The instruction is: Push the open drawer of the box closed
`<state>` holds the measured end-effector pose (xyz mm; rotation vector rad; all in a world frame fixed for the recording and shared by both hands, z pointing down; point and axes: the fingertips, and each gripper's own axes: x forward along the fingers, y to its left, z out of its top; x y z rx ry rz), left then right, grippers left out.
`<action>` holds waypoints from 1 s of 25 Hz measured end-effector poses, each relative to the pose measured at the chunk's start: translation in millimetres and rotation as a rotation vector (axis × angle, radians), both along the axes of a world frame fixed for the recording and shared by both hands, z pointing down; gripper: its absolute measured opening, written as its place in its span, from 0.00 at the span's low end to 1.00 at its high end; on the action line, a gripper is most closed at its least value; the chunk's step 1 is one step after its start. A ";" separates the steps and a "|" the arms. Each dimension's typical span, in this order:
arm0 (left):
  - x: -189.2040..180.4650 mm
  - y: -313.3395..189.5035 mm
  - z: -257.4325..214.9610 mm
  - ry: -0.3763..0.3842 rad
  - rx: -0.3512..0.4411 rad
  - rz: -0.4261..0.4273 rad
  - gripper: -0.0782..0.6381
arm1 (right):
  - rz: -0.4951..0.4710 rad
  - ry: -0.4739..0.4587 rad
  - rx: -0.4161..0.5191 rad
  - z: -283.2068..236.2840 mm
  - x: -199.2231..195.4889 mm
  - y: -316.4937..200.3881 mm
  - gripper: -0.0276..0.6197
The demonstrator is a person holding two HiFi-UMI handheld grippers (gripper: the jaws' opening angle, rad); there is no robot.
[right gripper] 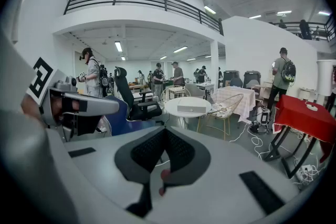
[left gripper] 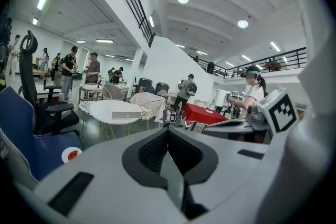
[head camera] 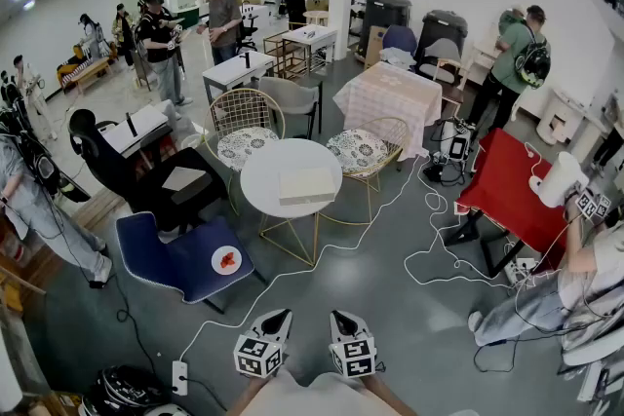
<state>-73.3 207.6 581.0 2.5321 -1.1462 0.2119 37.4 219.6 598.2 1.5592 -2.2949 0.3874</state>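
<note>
Closest to the viewer, at the bottom edge of the head view, two hand-held tools point forward side by side above a grey floor (head camera: 390,317). The left tool (head camera: 276,319) has its jaws brought together with nothing between them; in its own view the two dark ribbed pads meet along one line. The right tool (head camera: 341,319) is likewise closed and empty, its pads pressed against each other. Both are well apart from the task's thing.

A flat cream rectangular box (head camera: 306,185) lies at 12 o'clock from the tools, far beyond them, on a round white surface (head camera: 263,172) with thin gold wire legs. The box rests toward the right side of that top. It is too small here to tell whether its drawer stands open.

Two gold wire chairs with patterned seat cushions stand just beside the surface, one (head camera: 243,133) at its 11 o'clock and the other (head camera: 366,151) at its 2 o'clock.

At 10 o'clock from the tools, a dark blue padded chair (head camera: 180,253) holds a small white plate (head camera: 226,260) with something red on it. A black office chair (head camera: 102,156) stands just past it. At 2 o'clock is a red-covered table (head camera: 507,185). White cables (head camera: 429,258) trail over the floor, and a white power strip (head camera: 179,377) lies at 9 o'clock from the left tool. Several people (head camera: 222,15) stand in the far part of the hall.
</note>
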 end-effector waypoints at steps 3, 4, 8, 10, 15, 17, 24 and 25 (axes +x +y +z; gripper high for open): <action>1.3 0.2 -0.4 0.002 -0.001 -0.011 0.13 | -0.002 0.000 0.004 -0.5 3.8 0.8 0.07; 1.9 0.9 -0.1 0.002 -0.001 -0.011 0.13 | -0.002 -0.001 0.004 -0.1 4.7 1.7 0.07; 10.6 8.8 2.3 0.019 -0.002 -0.007 0.13 | -0.001 0.000 -0.003 4.5 10.7 9.3 0.07; 15.8 12.5 1.8 0.020 0.002 0.002 0.13 | -0.004 -0.005 -0.006 5.5 13.5 11.9 0.07; 29.4 18.8 4.2 0.016 -0.006 0.008 0.13 | -0.023 -0.052 0.005 1.7 23.5 18.7 0.07; 34.5 19.1 5.9 0.011 -0.006 0.001 0.13 | -0.030 -0.060 0.007 2.6 29.6 20.5 0.07; 54.2 26.1 9.6 0.000 -0.002 -0.012 0.13 | -0.042 -0.064 0.020 6.1 58.7 24.3 0.07; 56.3 27.5 10.8 -0.005 0.001 -0.014 0.13 | -0.045 -0.064 0.025 6.6 61.8 24.8 0.07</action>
